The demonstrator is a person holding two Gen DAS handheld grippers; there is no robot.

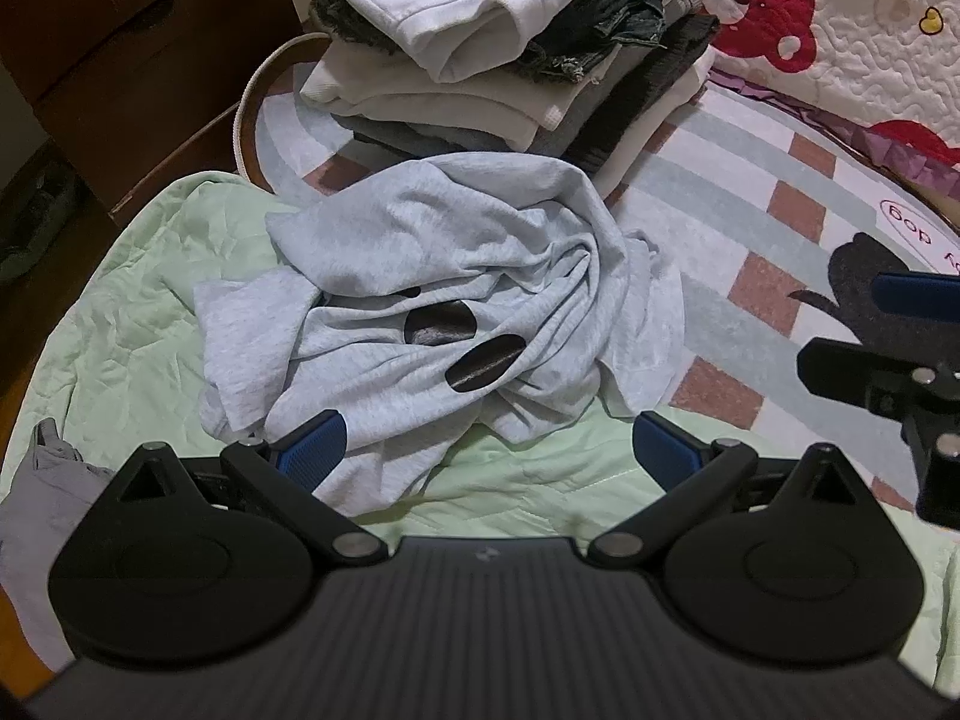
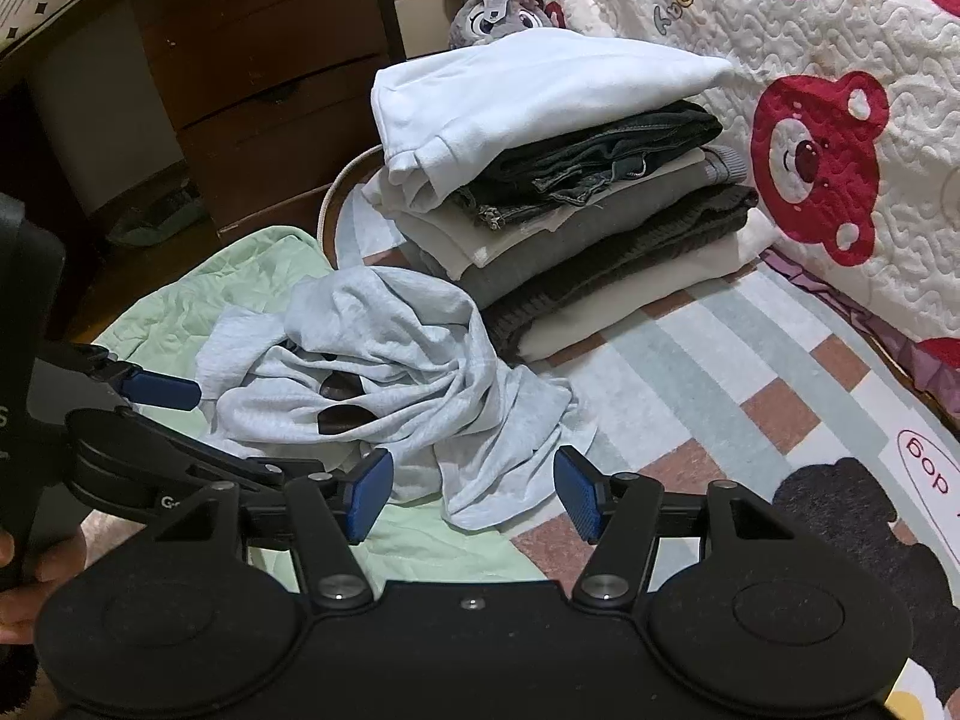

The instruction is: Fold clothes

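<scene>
A crumpled light grey garment [image 1: 432, 312] with black oval patches lies in a heap on a pale green quilt [image 1: 138, 324]; the right wrist view shows the same garment [image 2: 390, 360]. My left gripper [image 1: 489, 450] is open just in front of the heap, its left pad [image 1: 312, 450] touching the cloth's near edge. My right gripper [image 2: 474, 495] is open too, its blue pads on either side of the garment's near hem, holding nothing. Each gripper shows in the other's view, at the frame edge.
A stack of folded clothes [image 2: 558, 192], white on top, stands behind the heap on a checked rug [image 2: 690, 372]. A grey garment [image 1: 48, 498] lies at the near left. A dark wooden drawer unit [image 2: 258, 78] is at the back left, a bear-print quilt [image 2: 840, 120] on the right.
</scene>
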